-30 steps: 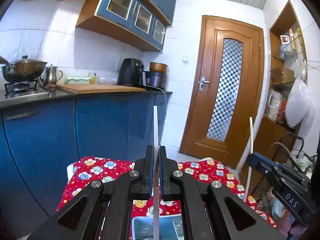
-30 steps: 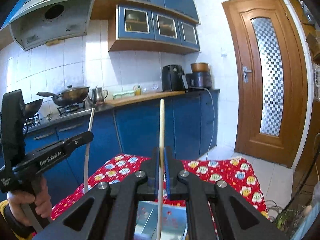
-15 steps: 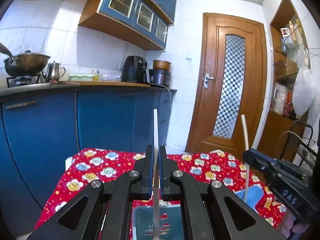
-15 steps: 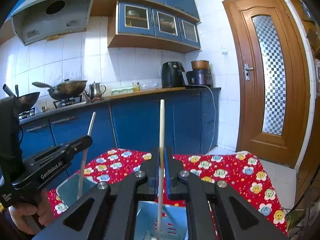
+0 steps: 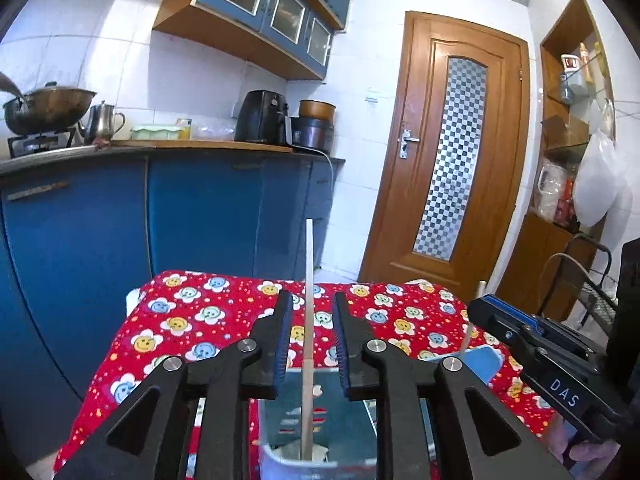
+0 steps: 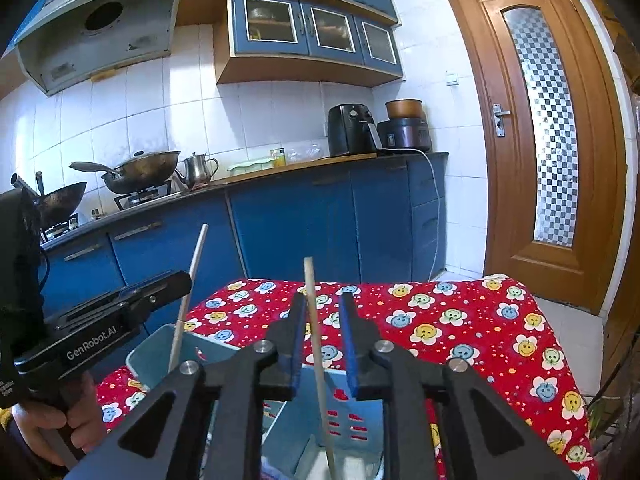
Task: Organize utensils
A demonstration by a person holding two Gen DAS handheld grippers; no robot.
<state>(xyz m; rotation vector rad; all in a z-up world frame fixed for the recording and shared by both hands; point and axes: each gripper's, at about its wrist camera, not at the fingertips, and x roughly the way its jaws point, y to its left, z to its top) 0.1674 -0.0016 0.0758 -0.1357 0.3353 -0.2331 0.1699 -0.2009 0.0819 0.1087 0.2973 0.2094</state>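
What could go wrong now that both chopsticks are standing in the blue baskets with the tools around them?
1. The left tool is opening, and its chopstick stands loose between the pads; pulling back could knock it over.
2. The right tool is opening too, and its chopstick leans, so it may tip over the basket rim.
3. The two tools sit close together and could bump.
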